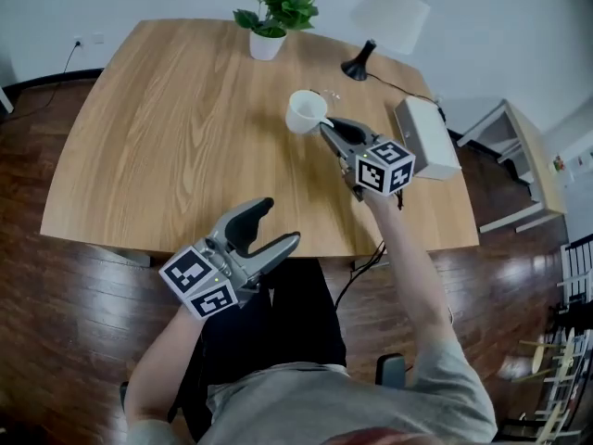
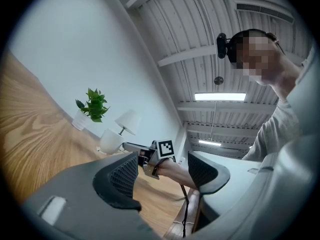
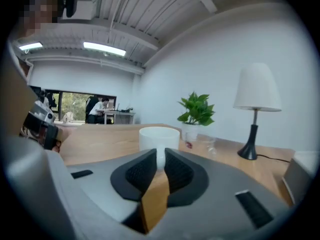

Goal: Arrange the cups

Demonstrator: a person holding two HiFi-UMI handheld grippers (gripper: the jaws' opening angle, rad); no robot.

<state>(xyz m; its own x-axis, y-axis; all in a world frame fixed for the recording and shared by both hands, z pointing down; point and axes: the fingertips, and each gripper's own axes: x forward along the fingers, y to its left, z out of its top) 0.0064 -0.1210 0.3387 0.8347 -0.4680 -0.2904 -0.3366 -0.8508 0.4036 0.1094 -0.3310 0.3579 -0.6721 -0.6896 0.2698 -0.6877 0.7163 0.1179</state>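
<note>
Step in hand: the grab. Your right claw (image 1: 326,128) is closed on the handle of the white cup (image 1: 306,111). The right gripper view shows a thin white strip pinched between the pads (image 3: 142,171), with the cup body (image 3: 159,136) just beyond the tips.

The cup is upright on the desk (image 1: 167,137), on the far right part, between the potted plant (image 1: 275,12) and the white box (image 1: 428,137), with the lamp (image 1: 384,21) behind it.

Your left claw (image 1: 278,222) is open and empty over the near edge of the desk, well apart from the cup. Its own view shows nothing between the pads.

Next move, as I judge it: lift straight up and keep the wrist level. A handle-only grip is thin, so the cup may swing or twist. Move slowly and set it down flat before letting go.

The target spot isn't obvious. There's a small clear thing (image 3: 206,143) just behind the cup, possibly a glass, but it's too small to tell. If it is, line the cup up beside it.

Writing: none readable. There's no brand or label on the cup, box or lamp, only the black-and-white square markers on the claw cubes (image 1: 384,167).
</note>
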